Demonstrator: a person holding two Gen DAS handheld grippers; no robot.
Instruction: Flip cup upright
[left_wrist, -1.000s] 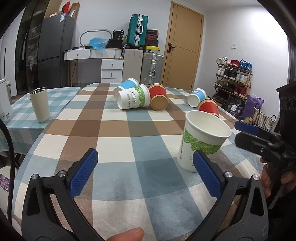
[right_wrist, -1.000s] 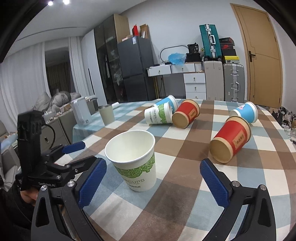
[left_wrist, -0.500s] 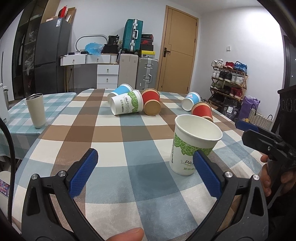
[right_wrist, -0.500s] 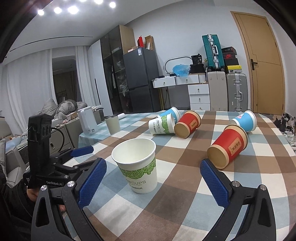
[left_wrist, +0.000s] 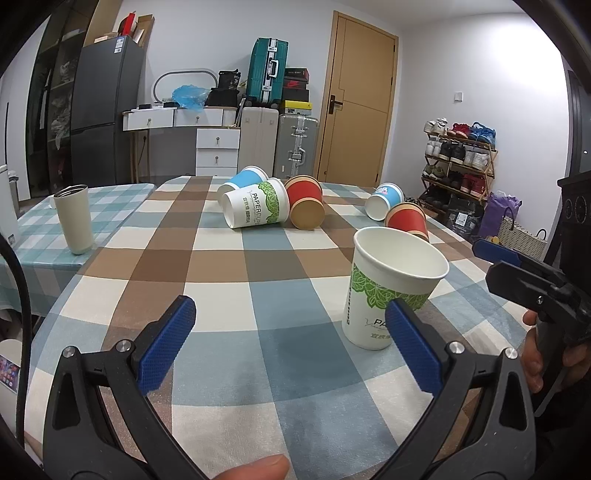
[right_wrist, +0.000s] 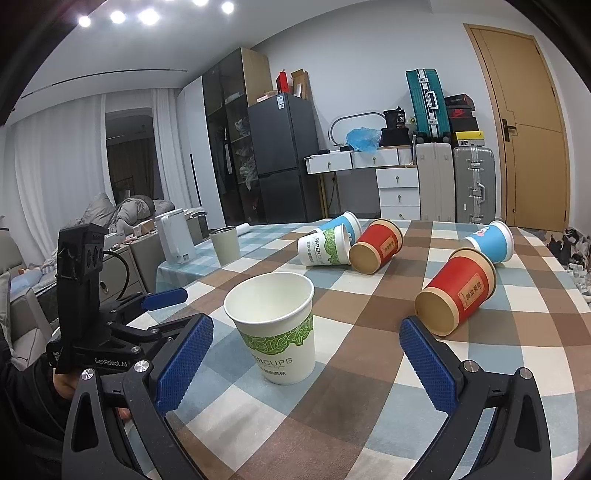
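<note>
A white paper cup with green leaf print (left_wrist: 391, 288) (right_wrist: 277, 325) stands upright on the checked tablecloth (left_wrist: 221, 280). My left gripper (left_wrist: 291, 343) is open and empty, just short of the cup, which is to its right. My right gripper (right_wrist: 306, 358) is open and empty, with the cup in front of its left finger. Several cups lie on their sides farther back: a white-green one (left_wrist: 256, 208), a blue one (left_wrist: 240, 179), a red one (left_wrist: 304, 206), another blue one (left_wrist: 384, 201) and another red one (left_wrist: 406, 221) (right_wrist: 458, 291).
A grey metal tumbler (left_wrist: 74, 218) stands upright on the neighbouring checked table at left. A white kettle (right_wrist: 173, 240) stands beyond it. Suitcases, drawers, a fridge and a shoe rack (left_wrist: 458, 162) line the room behind the table.
Both grippers have drawn back slightly and tilted up; the upright cup stays in place, and both jaws stay open.
</note>
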